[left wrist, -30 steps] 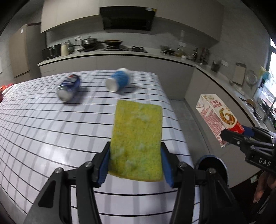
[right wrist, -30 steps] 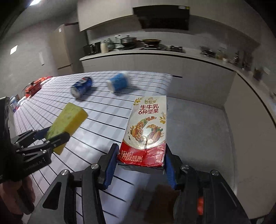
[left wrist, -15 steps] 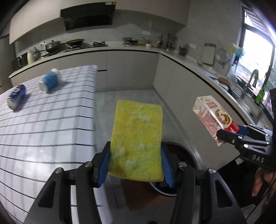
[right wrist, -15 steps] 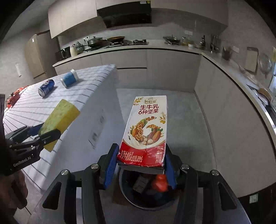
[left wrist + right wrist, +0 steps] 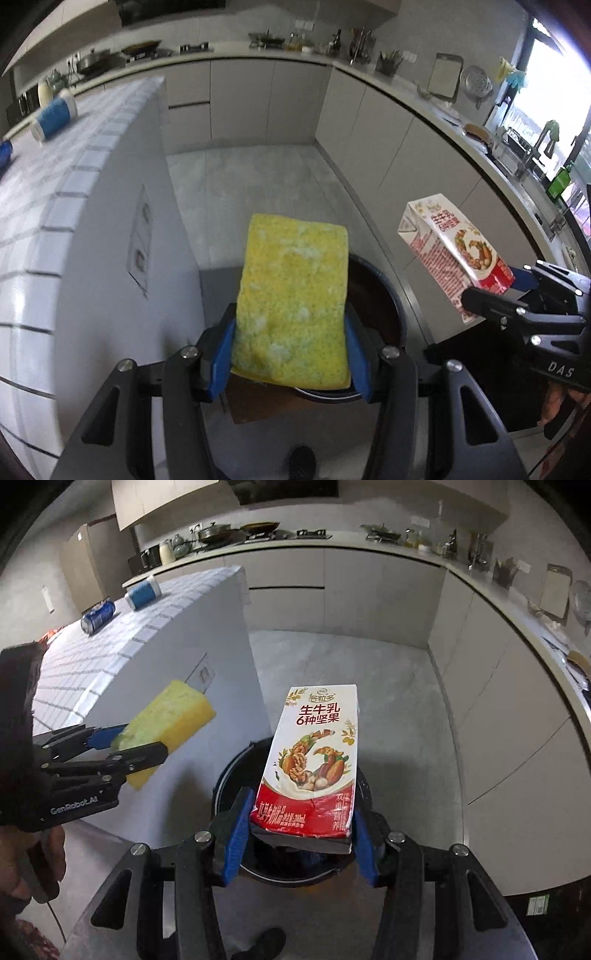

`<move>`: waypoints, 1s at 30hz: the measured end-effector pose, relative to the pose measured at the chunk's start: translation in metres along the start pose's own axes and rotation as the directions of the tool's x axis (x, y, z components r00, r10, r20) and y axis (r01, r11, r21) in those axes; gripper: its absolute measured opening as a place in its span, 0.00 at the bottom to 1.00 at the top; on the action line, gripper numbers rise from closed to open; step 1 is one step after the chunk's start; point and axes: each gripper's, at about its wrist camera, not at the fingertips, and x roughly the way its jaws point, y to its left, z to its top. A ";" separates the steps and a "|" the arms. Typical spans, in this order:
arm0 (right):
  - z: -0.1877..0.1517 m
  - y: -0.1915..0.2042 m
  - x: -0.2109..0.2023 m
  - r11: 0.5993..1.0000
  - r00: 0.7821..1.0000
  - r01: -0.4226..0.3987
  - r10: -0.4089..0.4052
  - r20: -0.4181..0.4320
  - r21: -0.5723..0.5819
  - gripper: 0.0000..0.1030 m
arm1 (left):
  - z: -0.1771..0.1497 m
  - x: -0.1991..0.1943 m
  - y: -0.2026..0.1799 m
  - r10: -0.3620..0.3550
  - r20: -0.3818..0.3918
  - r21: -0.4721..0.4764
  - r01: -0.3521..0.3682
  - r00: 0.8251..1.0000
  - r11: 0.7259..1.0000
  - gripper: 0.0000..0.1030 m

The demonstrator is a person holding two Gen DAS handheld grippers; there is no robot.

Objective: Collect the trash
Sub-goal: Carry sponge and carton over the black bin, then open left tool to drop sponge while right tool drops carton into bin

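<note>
One sponge (image 5: 291, 299) pinched in the left hand-held gripper (image 5: 290, 352), one milk carton (image 5: 314, 764) in the right hand-held gripper (image 5: 299, 843), above one bin (image 5: 236, 775)

A white tiled island (image 5: 122, 653) stands at left, two wall sockets (image 5: 138, 236) on its end face. Grey cabinets (image 5: 388, 590) run beneath an L-shaped counter (image 5: 406, 99) carrying pans (image 5: 214, 531), a kettle (image 5: 44, 92), a cutting board (image 5: 447, 75) and utensils (image 5: 388, 59). The floor (image 5: 258, 184) is grey.
</note>
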 end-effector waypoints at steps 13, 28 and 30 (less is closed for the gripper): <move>-0.015 -0.019 0.085 0.988 0.980 -0.115 0.095 -0.175 -0.106 0.51 | -0.016 0.072 -0.018 -0.007 -0.140 -0.061 -0.001 0.990 0.998 0.60; 0.006 -0.077 0.109 0.990 0.986 0.046 -0.067 -0.150 -0.136 1.00 | -0.004 0.046 0.002 0.163 -0.039 -0.131 -0.167 0.986 0.977 0.96; 0.007 -0.077 0.107 0.988 0.986 0.063 -0.083 -0.141 -0.139 1.00 | 0.001 0.043 0.007 0.167 -0.032 -0.133 -0.170 0.985 0.977 0.96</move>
